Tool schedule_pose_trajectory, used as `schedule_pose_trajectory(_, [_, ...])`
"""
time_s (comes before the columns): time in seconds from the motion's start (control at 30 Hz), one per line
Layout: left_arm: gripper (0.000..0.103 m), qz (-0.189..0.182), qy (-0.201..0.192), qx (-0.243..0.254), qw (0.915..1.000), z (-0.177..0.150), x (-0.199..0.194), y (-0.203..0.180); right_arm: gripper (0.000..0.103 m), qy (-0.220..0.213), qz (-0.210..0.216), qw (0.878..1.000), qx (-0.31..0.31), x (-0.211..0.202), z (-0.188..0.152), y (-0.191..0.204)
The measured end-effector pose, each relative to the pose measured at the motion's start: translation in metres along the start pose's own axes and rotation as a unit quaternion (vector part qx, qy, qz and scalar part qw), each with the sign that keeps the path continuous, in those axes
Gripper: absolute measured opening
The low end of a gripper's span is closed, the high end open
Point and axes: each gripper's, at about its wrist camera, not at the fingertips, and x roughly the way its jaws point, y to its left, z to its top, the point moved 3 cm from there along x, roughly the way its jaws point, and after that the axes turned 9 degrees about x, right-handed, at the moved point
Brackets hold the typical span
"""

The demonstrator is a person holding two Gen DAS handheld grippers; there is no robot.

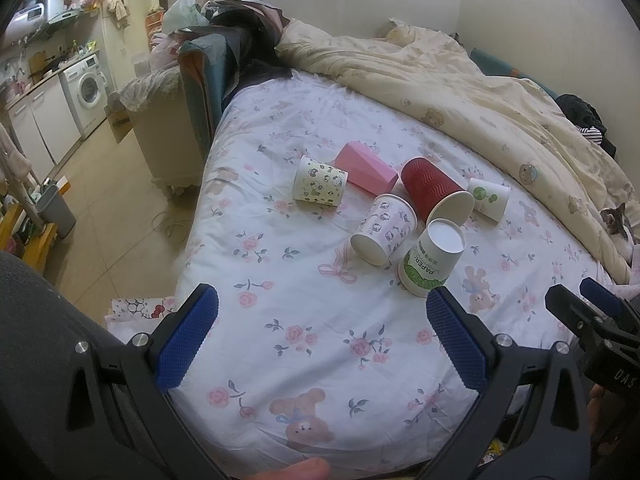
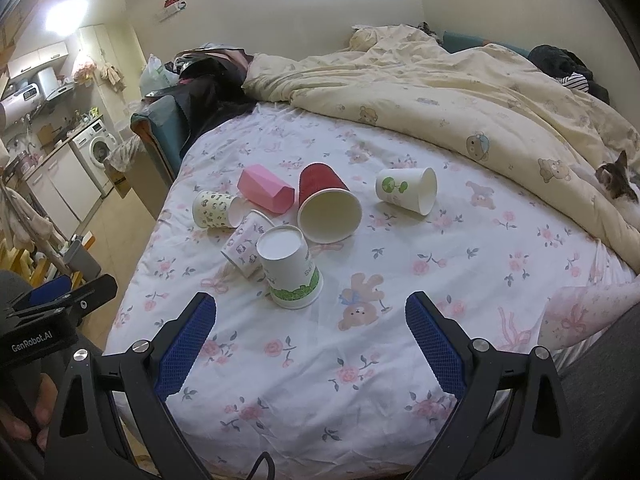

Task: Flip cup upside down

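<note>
Left gripper (image 1: 320, 332) spread wide, empty, low in frame. Right gripper (image 2: 310, 332) likewise. Green-banded cup (image 2: 289, 270) mid-frame, mouth-down on bed (image 2: 400, 360); red cup (image 2: 326, 206) lying sideways behind.

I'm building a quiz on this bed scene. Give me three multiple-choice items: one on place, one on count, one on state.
1. Where is the pink box?
A. behind the cups
B. on the floor
C. on the duvet

2. How many cups are on the bed?
A. three
B. five
C. eight

3. How does the green-banded cup stand?
A. mouth up
B. crushed flat
C. mouth down

Answers: 1 A, it lies on the sheet just beyond them. 2 B, five show in both views. 3 C, its closed base faces up. Both the left gripper and right gripper are open.
</note>
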Motion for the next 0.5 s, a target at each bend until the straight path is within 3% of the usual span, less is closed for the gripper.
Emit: schedule_pose_trajectory(0.5, [0.103,-0.001,0.002,0.000,1.0000,-0.0007,0.0006,-0.0006,0.098,-0.001,-0.001,1.000,-0.002,0.0000,0.0003,0.0012])
